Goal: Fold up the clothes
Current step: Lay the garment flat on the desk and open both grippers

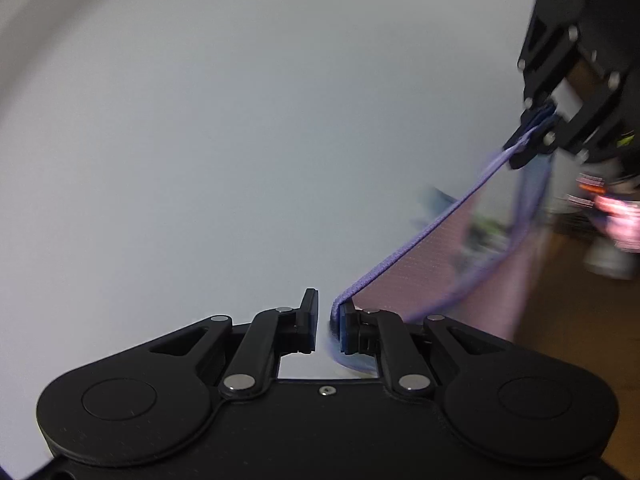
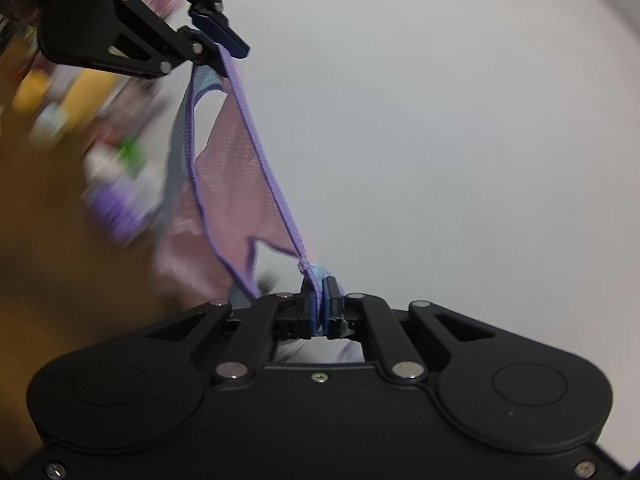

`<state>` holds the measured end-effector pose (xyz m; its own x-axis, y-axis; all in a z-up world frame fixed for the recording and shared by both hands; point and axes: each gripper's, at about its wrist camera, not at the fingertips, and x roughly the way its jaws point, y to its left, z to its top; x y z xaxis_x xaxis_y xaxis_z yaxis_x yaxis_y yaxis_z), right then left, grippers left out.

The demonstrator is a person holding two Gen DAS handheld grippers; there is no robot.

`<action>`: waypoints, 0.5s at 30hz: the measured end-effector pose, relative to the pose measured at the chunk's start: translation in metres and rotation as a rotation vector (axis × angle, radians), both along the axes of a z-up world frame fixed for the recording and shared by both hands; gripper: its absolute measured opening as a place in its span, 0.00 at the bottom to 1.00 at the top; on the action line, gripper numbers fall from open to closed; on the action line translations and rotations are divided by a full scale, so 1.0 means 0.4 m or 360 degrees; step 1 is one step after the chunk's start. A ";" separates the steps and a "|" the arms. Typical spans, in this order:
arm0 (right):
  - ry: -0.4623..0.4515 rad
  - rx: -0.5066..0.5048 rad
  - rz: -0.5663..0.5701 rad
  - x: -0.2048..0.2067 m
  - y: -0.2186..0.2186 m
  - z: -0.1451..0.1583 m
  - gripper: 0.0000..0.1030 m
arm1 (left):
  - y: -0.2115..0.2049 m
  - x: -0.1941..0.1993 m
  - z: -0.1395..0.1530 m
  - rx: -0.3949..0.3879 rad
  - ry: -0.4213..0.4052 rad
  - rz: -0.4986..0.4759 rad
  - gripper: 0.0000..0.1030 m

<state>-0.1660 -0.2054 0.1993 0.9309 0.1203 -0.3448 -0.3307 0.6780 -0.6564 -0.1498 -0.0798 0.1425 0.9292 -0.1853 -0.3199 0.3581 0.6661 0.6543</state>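
Observation:
A pink mesh garment with purple trim [image 1: 424, 256] hangs stretched between my two grippers, lifted in the air. My left gripper [image 1: 325, 326] stands slightly open, a narrow gap between its pads; the purple edge wraps over its right finger [image 1: 347, 330]. My right gripper [image 2: 320, 308] is shut on the garment's purple edge [image 2: 260, 152]. In the right wrist view the left gripper [image 2: 218, 42] is at the top left with the trim [image 2: 230, 64] hanging from its fingers. In the left wrist view the right gripper [image 1: 534, 136] is at the upper right, pinching the trim.
A plain white wall [image 1: 240, 140] fills the background of both views. A brown wooden floor [image 2: 60, 240] with blurred coloured clutter [image 2: 116, 168] lies below at the side.

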 end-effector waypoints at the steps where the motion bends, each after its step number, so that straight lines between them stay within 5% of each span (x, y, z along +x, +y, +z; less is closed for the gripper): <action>1: 0.0107 -0.0021 0.0013 -0.029 0.003 -0.087 0.09 | 0.004 -0.020 -0.083 -0.0040 0.0165 -0.0026 0.44; 3: 0.0410 -0.0036 0.0044 -0.078 -0.001 -0.267 0.14 | 0.019 -0.066 -0.272 -0.0243 0.0600 -0.0037 0.50; 6: 0.0728 0.0100 0.0067 -0.170 -0.029 -0.417 0.20 | 0.062 -0.083 -0.347 -0.0459 0.0822 0.0020 0.53; 10: 0.0684 0.0347 0.0043 -0.226 -0.083 -0.389 0.34 | 0.125 -0.010 -0.303 -0.0754 0.0738 0.0180 0.76; 13: 0.0618 0.0474 0.0030 -0.135 -0.102 -0.371 0.33 | 0.099 0.152 -0.312 -0.0740 0.0679 0.0329 0.74; 15: 0.0641 0.0556 -0.0007 -0.038 -0.124 -0.373 0.33 | 0.087 0.262 -0.357 -0.0698 0.0754 0.0429 0.70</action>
<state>-0.1811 -0.2551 0.0501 0.7340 0.2880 -0.6151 -0.5064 0.8356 -0.2130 -0.0451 -0.0448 -0.0001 0.7398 -0.1726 -0.6503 0.3235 0.9387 0.1189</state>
